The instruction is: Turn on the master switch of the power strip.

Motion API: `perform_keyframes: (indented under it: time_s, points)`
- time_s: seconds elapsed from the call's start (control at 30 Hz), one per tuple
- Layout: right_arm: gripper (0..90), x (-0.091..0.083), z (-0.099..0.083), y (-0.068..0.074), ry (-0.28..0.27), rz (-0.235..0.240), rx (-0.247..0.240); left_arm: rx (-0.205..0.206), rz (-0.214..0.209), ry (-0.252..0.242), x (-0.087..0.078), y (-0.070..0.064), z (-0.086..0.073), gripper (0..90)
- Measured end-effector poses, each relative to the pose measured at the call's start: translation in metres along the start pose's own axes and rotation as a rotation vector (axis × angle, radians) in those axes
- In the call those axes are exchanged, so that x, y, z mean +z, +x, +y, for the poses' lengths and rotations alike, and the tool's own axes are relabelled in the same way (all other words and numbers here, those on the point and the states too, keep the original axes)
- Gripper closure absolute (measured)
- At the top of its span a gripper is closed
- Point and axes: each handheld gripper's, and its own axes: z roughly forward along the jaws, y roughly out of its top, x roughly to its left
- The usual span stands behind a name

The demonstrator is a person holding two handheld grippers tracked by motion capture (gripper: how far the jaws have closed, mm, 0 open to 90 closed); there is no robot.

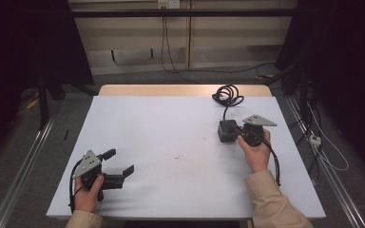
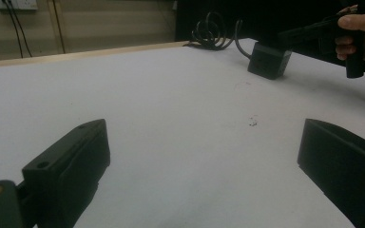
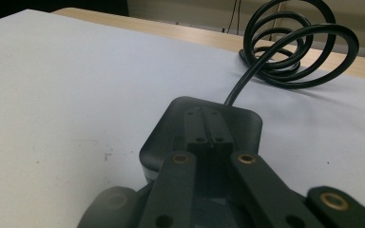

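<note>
A black adapter block (image 1: 225,132) (image 2: 267,61) (image 3: 247,124) lies on the white table (image 1: 171,118) at the right, and its black cable runs back to a coil (image 1: 227,95) (image 3: 297,52) near the far edge. My right gripper (image 1: 236,129) (image 3: 208,127) is shut, jaws pressed together over the block's top with nothing between them. The left gripper view also catches it (image 2: 287,35), held in a hand beside the block. At the front left, my left gripper (image 1: 121,161) (image 2: 203,133) hovers low over bare table, open wide and holding nothing.
A strip of bare wood (image 1: 171,90) runs along the table's far edge. Small dark specks (image 1: 177,156) mark the table's middle. Metal rails (image 1: 24,166) flank both sides, and cables (image 1: 323,147) lie on the floor to the right.
</note>
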Motion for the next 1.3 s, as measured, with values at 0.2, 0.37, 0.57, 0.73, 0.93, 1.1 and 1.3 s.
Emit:
perform_keyframes:
  time_s: [0.2, 0.37, 0.57, 0.73, 0.93, 1.1, 1.3]
  points:
    - [90.0, 0.0002, -0.0001, -0.0001, 0.001, 0.0, 0.011, -0.002, -0.001, -0.001, -0.0003, 0.0002, 0.0002, 3.3]
    - [90.0, 0.0008, -0.0005, 0.0, 0.006, -0.001, 0.012, -0.005, -0.002, -0.003, -0.0004, 0.0003, 0.0007, 3.2]
    - [90.0, 0.0005, -0.0005, 0.0004, 0.005, -0.003, 0.007, -0.004, -0.003, -0.006, -0.0002, 0.0004, 0.0007, 3.3]
    - [90.0, 0.0003, -0.0016, 0.001, -0.003, -0.008, 0.013, -0.007, 0.0, -0.007, -0.0009, 0.0006, 0.0004, 3.2]
    - [90.0, 0.0004, -0.0019, -0.0005, -0.009, 0.0, 0.035, -0.008, 0.004, -0.009, -0.0036, 0.0017, 0.0008, 3.2]
    - [89.6, -0.0011, -0.0003, 0.0, -0.006, 0.006, 0.04, -0.009, 0.003, -0.012, -0.0037, 0.0026, 0.0013, 3.2]
    - [81.0, -0.0055, 0.0001, 0.0045, -0.015, 0.009, 0.012, -0.009, 0.005, -0.015, -0.0042, 0.0038, 0.0015, 3.2]
